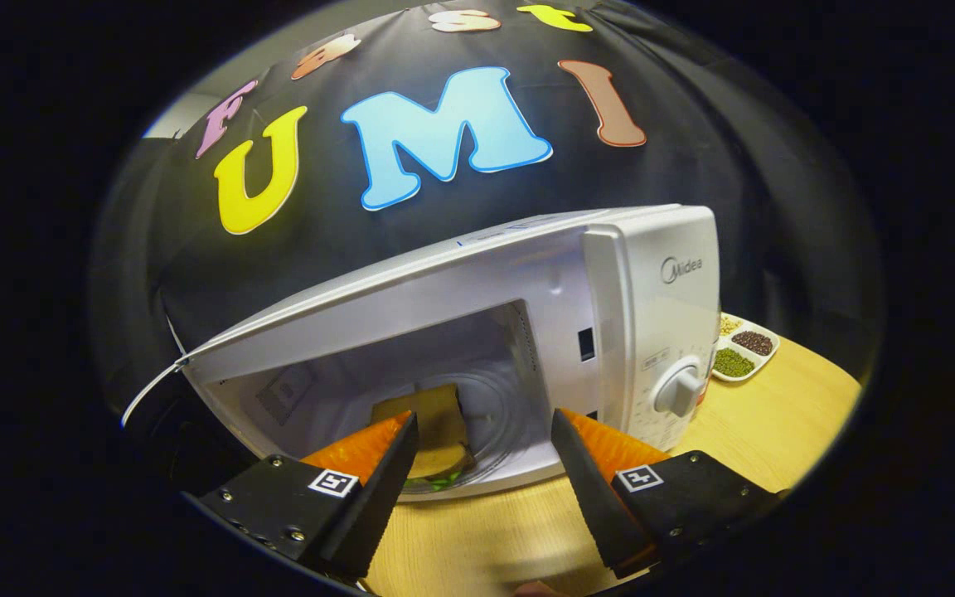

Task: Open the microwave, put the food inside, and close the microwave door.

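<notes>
Here the gripper gapes wide, holding nothing; at twelve o'clock, the layered sandwich sits inside the open white microwave on the pale wooden table.

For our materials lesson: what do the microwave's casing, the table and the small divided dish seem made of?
Microwave: likely painted metal or plastic, smooth white with soft sheen. Table: pale wood or laminate, faint grain lines. Divided dish: glossy white, ceramic or plastic. The claw is open.
</notes>
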Demonstrator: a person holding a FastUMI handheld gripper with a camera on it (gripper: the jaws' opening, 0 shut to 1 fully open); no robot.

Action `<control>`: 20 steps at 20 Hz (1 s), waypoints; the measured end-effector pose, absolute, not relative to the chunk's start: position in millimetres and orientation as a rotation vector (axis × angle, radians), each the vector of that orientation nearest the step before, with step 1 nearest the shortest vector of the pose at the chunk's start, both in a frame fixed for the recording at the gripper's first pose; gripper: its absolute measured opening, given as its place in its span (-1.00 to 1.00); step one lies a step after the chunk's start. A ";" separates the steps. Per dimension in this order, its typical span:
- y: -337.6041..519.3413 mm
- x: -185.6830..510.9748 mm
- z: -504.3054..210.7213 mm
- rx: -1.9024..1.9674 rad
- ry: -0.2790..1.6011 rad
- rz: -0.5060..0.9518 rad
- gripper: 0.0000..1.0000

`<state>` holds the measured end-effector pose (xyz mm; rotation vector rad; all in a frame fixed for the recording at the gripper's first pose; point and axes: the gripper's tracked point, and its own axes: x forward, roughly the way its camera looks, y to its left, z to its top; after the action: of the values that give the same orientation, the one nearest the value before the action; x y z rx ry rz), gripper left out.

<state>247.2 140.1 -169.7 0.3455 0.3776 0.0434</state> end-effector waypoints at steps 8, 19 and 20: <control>107.2 155.9 -98.5 0.313 0.299 0.117 0.94; 132.5 60.4 -22.6 0.307 0.227 0.345 0.94; 139.8 51.7 -15.3 0.306 0.217 0.377 0.94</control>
<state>51.7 139.8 -15.3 0.3056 0.2168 0.3773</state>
